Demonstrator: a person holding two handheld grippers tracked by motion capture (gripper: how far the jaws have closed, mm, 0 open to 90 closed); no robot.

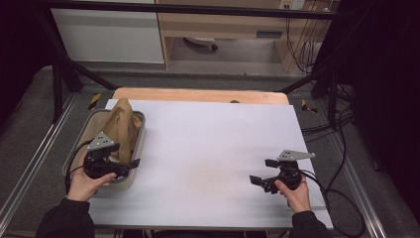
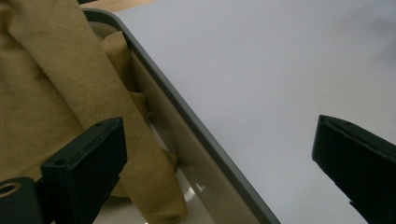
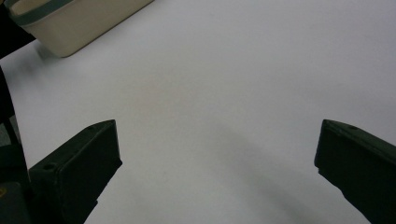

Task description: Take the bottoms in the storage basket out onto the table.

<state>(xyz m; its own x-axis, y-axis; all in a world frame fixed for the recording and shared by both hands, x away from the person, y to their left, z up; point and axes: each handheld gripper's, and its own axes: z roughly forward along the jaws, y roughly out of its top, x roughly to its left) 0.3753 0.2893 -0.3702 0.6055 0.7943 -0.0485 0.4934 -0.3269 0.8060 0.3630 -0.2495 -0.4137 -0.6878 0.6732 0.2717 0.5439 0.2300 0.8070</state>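
Both grippers (image 1: 130,167) (image 1: 262,172) gape; soft, seemingly suede-like tan cloth (image 1: 121,126) fills rounded tub (image 1: 141,130)

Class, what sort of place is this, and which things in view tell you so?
Probably a lab recording station: a black frame around a white-covered table, trailing cables, and a handheld gripper.

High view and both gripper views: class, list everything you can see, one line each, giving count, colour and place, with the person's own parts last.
Bin: one, cream with a grey-green rim, left side of the sheet.
Cloth: one, tan, heaped in the bin and rising above its rim.
Sheet: one, white, covering the tabletop.
Tabletop: one, pale wood, showing along the far edge.
Left gripper: one, black, jaws open astride the bin's rim, one over the cloth.
Right gripper: one, black, jaws open over bare sheet at the right.
Hands: two, dark sleeves, near edge.
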